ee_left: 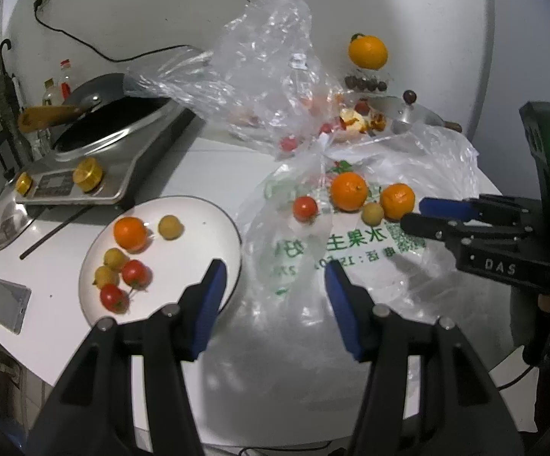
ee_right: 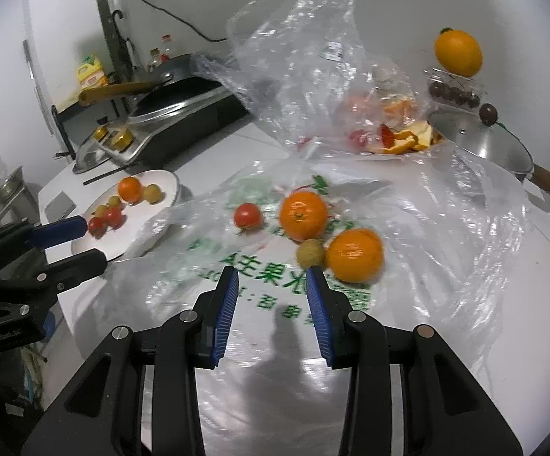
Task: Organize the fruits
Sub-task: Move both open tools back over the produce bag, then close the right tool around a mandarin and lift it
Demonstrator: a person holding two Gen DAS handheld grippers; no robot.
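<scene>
A white plate (ee_left: 199,209) holds one orange (ee_left: 130,233), yellow fruits and red tomatoes. On a flat printed plastic bag (ee_left: 313,250) lie two oranges (ee_left: 349,191), a tomato (ee_left: 305,208) and a small yellow fruit (ee_left: 372,213). My left gripper (ee_left: 273,285) is open and empty, over the gap between plate and bag. My right gripper (ee_right: 271,292) is open and empty, just short of the yellow fruit (ee_right: 311,254) and the near orange (ee_right: 354,254). It also shows at the right of the left wrist view (ee_left: 419,212).
An induction cooker (ee_left: 96,159) with a wok stands at the back left. A crumpled clear bag (ee_left: 267,76) with peels and fruit sits behind. A pot lid (ee_right: 484,144), a box of dark fruit topped by an orange (ee_right: 458,52), and a phone (ee_left: 7,304) lie around.
</scene>
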